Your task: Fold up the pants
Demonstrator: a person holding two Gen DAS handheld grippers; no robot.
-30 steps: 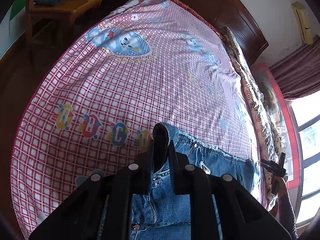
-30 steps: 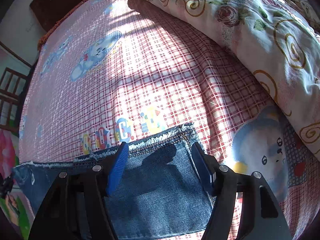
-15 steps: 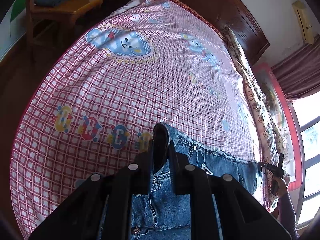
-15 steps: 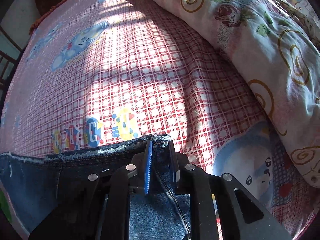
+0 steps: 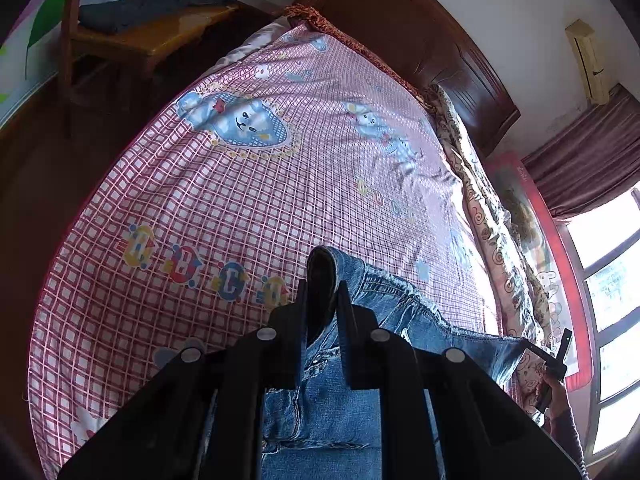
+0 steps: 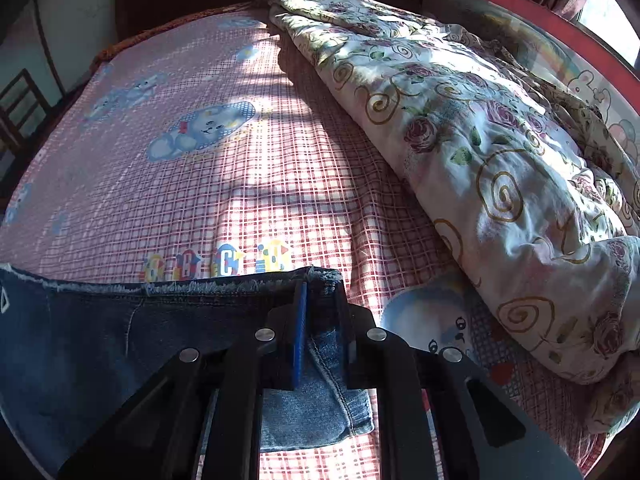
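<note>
Since a second ago, your right gripper (image 6: 320, 300) has gone from spread apart to clamped on the jeans (image 6: 100, 344) at a frayed corner. The checked bedsheet (image 5: 248, 200) lies beneath, with the floral quilt (image 6: 480, 140) alongside. Your left gripper (image 5: 322, 304) stays clamped on the opposite corner, the jeans stretched between both grippers.

You have a bed (image 5: 248, 200) spread with a pink-and-white checked sheet printed with blue bears and coloured letter badges, its dark wooden headboard (image 5: 420, 44) at the far edge. A rolled floral quilt (image 6: 480, 168) lies along the bed's right edge. The blue jeans (image 5: 332, 400) rest partly on the sheet at the near edge, just short of the letter badges.
</note>
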